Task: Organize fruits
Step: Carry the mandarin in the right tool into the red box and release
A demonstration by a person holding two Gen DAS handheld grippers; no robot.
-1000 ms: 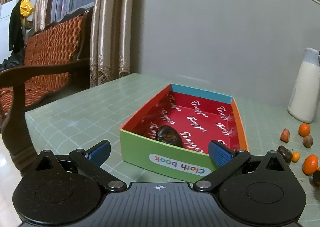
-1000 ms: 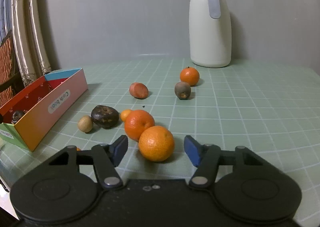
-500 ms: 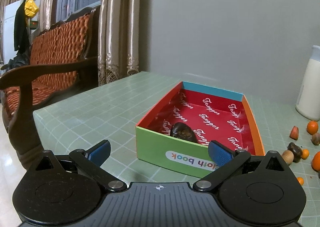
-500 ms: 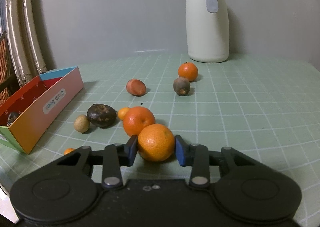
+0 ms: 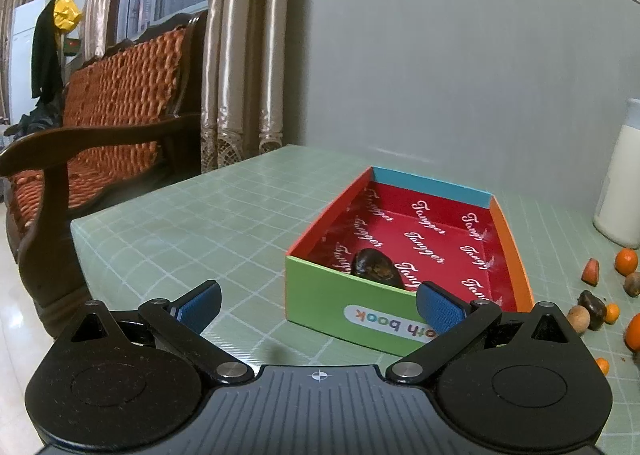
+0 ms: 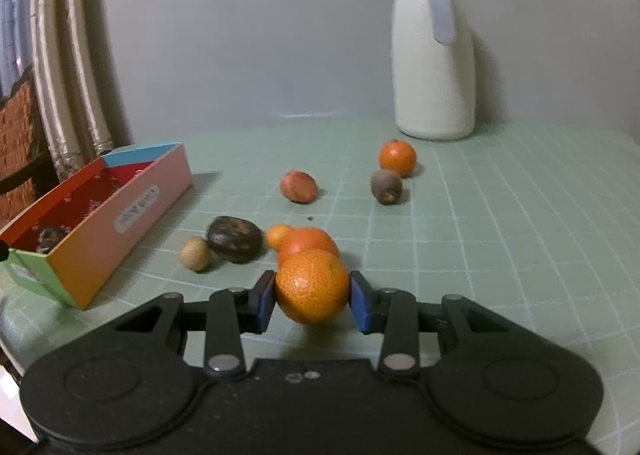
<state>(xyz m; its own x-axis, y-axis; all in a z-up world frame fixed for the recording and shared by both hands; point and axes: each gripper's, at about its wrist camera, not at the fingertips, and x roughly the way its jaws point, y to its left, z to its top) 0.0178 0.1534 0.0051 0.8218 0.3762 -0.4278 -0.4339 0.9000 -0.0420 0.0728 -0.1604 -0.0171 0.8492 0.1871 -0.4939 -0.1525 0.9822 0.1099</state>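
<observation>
The right gripper is clamped on an orange mandarin, both blue pads pressed against its sides, the fruit apparently just clear of the green desk. The left gripper hangs spread wide and empty just short of the colourful box, where one dark fruit already lies on the red lining.

The pads grip a round, smooth skin at its widest part; a quick swing toward the box could let the mandarin roll out and drop among the others. A harder squeeze might bruise it.

Directly beyond the held fruit sits a second mandarin, touching or nearly so, with a small kumquat just behind it. Ahead and to the left of the right gripper lie a dark wrinkled fruit and a pale round one, between the gripper and the box; a low carry could knock them. Farther ahead stand a reddish fruit, a brownish one, another mandarin and a white jug.
</observation>
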